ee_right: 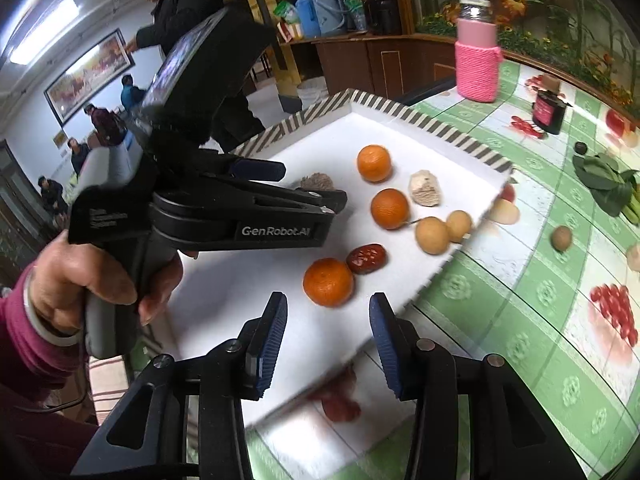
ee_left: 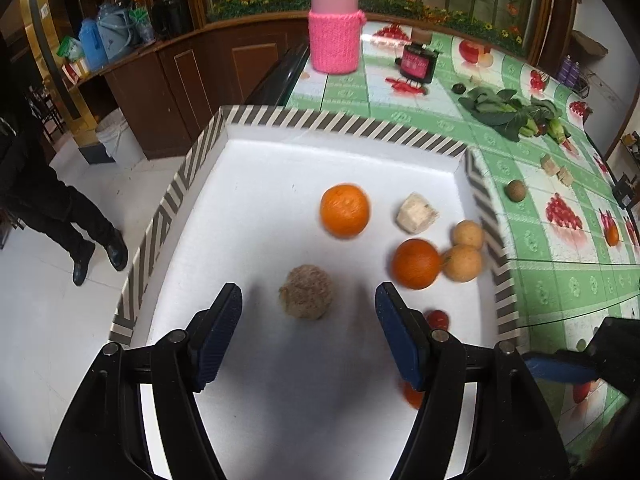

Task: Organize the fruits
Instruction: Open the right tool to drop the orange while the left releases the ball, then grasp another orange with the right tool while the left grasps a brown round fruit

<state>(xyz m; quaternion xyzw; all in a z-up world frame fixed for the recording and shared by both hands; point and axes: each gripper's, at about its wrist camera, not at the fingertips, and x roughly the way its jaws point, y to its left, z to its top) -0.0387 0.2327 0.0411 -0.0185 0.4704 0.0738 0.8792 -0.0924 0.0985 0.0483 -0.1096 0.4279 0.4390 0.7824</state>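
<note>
Left wrist view: both grippers' fingers (ee_left: 224,336) gape empty over the tray (ee_left: 344,124), several fruits already inside. Beyond the right fingers (ee_right: 276,332), one round fruit (ee_right: 561,237) waits on the bench (ee_right: 520,300).

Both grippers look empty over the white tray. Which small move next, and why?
Probably swing the right gripper toward the small brown fruit lying loose on the green tablecloth. Its jaws stand open with nothing between them, and that fruit sits outside the white tray, where the oranges already lie. The left gripper, open, hangs above the rough brown ball.
</note>
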